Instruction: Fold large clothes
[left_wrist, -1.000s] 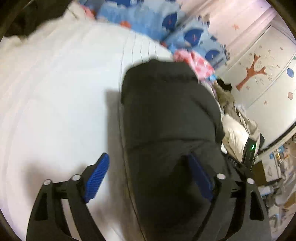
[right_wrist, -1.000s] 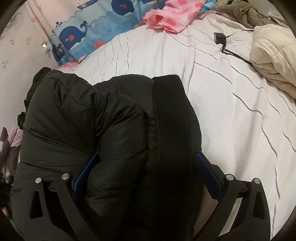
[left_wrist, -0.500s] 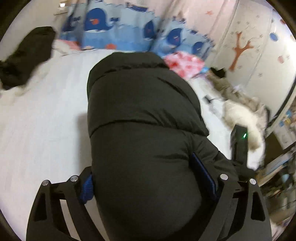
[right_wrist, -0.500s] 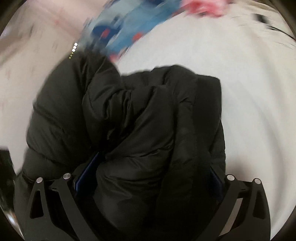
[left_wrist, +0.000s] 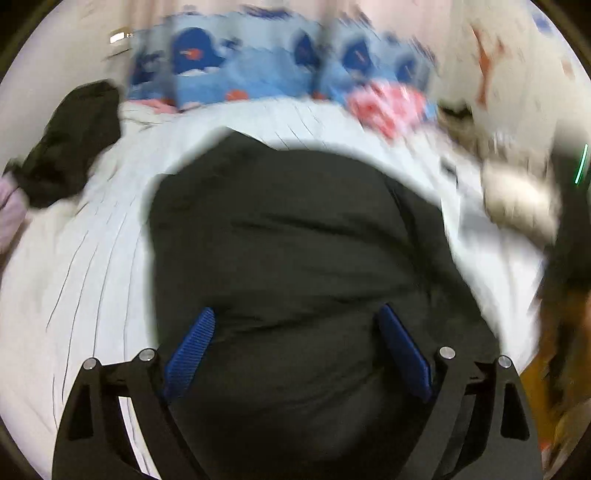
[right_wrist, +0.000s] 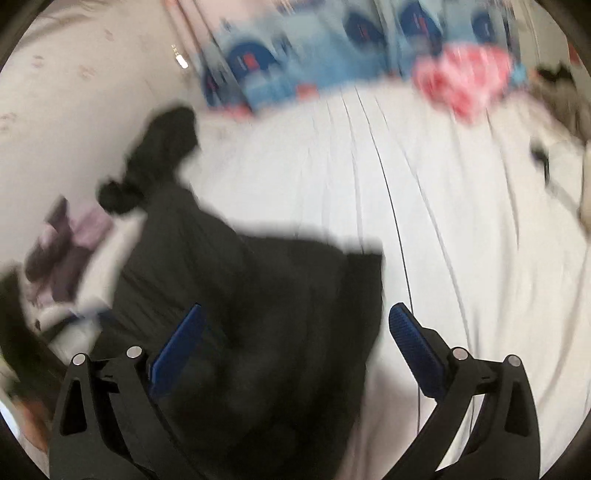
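On the white striped bed sheet (left_wrist: 85, 280) lies the folded black puffer jacket (left_wrist: 295, 258), a dark bundle near the bed's front edge, well short of the blue whale-print pillows (left_wrist: 236, 70) at the head. Left gripper (left_wrist: 299, 354) hovers over the jacket, jaws spread wide, blue pads clear of the fabric. Right gripper (right_wrist: 295, 350) gapes too, nothing clamped, one pad over the jacket, the other over bare sheet. Both views are blurred. Beyond the jacket, beside the pillows, sits a pink cloth (right_wrist: 465, 81).

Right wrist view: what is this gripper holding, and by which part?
Nothing. The right gripper is open: one pad over the black jacket, the other over the white sheet, neither pressing fabric.
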